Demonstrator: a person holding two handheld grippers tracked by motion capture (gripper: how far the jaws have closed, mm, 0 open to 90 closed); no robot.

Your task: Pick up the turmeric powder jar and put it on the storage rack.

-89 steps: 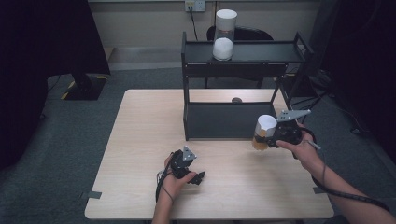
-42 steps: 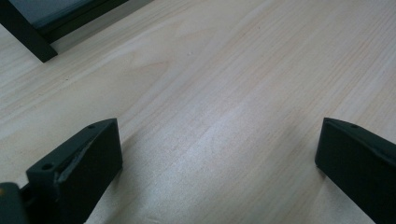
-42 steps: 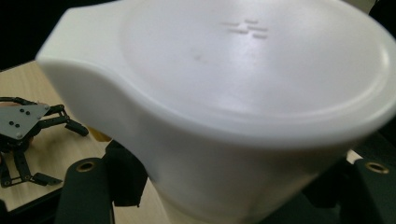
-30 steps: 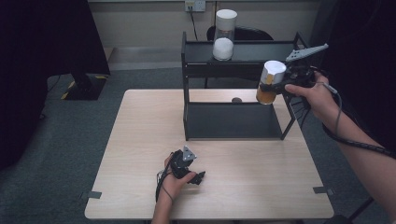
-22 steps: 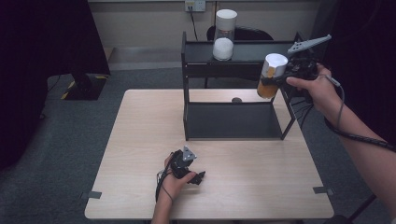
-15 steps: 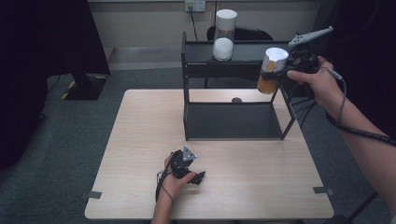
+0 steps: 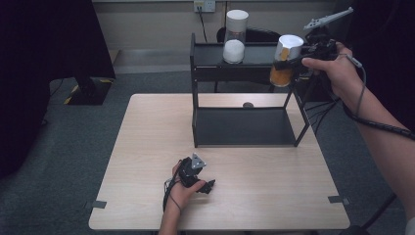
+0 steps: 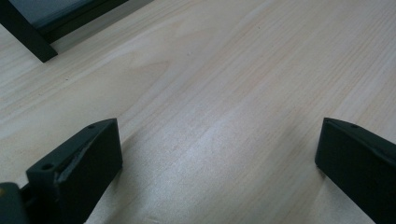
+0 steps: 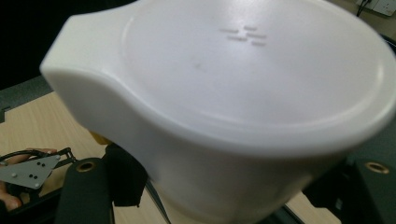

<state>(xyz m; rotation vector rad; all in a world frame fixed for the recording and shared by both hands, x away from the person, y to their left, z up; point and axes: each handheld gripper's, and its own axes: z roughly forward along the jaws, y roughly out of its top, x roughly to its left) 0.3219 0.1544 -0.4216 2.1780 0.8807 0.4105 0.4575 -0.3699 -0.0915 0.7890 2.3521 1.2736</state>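
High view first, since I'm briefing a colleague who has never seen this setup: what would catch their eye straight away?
The right gripper, raised at the far right, holds a white-lidded jar with orange contents level with the top of the black shelf rack. Another white-lidded jar, holding white powder, stands on that top shelf. The left gripper rests open on the wooden table near the front edge.

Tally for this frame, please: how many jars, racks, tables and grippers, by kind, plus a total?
Jars with white lids: 2, white-filled jar on the rack's top shelf, orange-filled jar in the right gripper
Black racks: 1
Tables: 1
Grippers: 2, counting the left gripper
Total: 6
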